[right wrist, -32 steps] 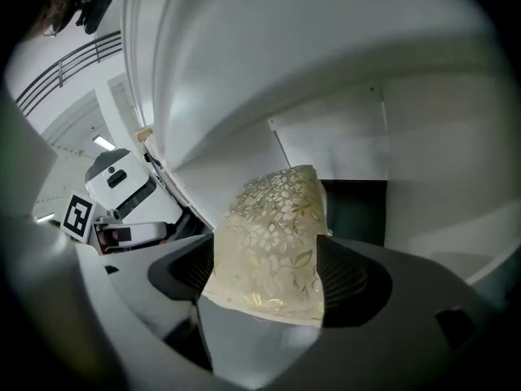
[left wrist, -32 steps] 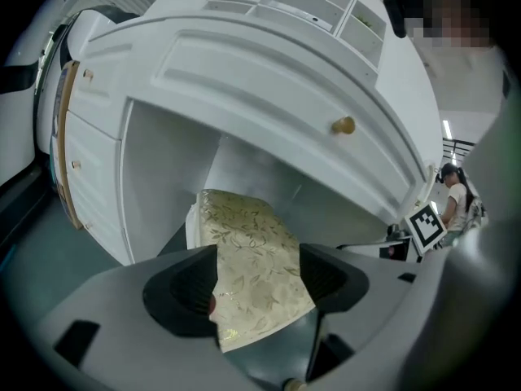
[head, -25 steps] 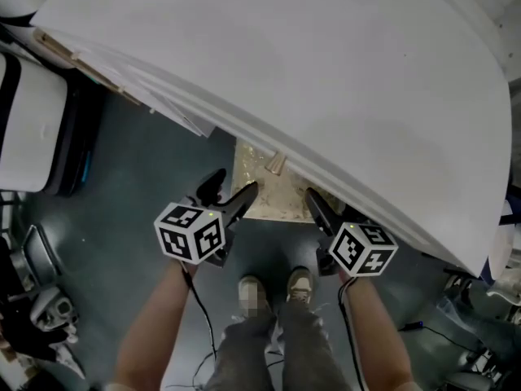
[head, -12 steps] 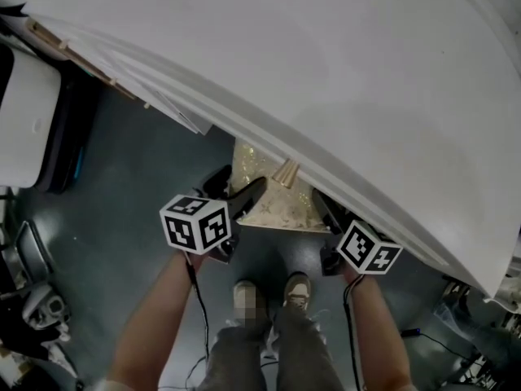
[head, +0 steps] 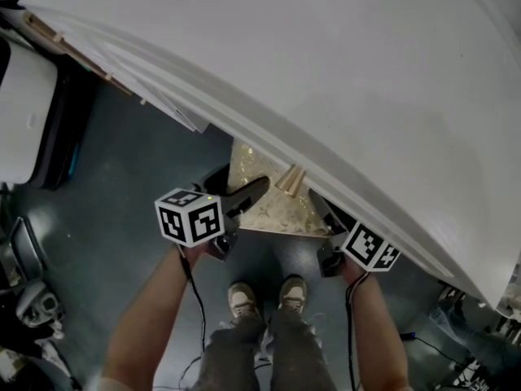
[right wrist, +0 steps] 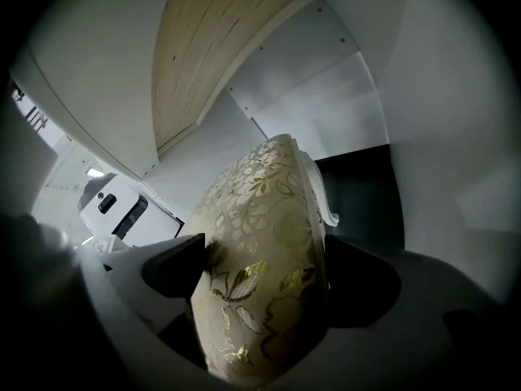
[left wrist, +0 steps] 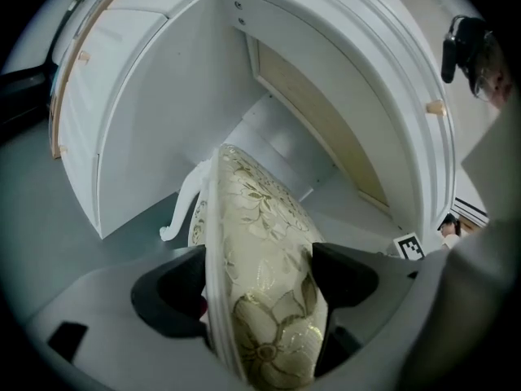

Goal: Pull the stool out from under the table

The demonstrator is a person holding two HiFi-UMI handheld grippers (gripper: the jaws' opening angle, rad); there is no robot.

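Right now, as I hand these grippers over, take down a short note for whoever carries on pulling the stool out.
Left gripper: jaws opening, astride the stool seat at its left edge, not clamped.
Right gripper: jaws wide, astride the same seat at its right edge, not clamped.
Stool: mostly under the white table; only the near part of the seat shows, just ahead of the person's shoes.
Done: both grippers placed on the seat.
Left: close both on the seat, then probably pull straight back until the stool is out from under the table.
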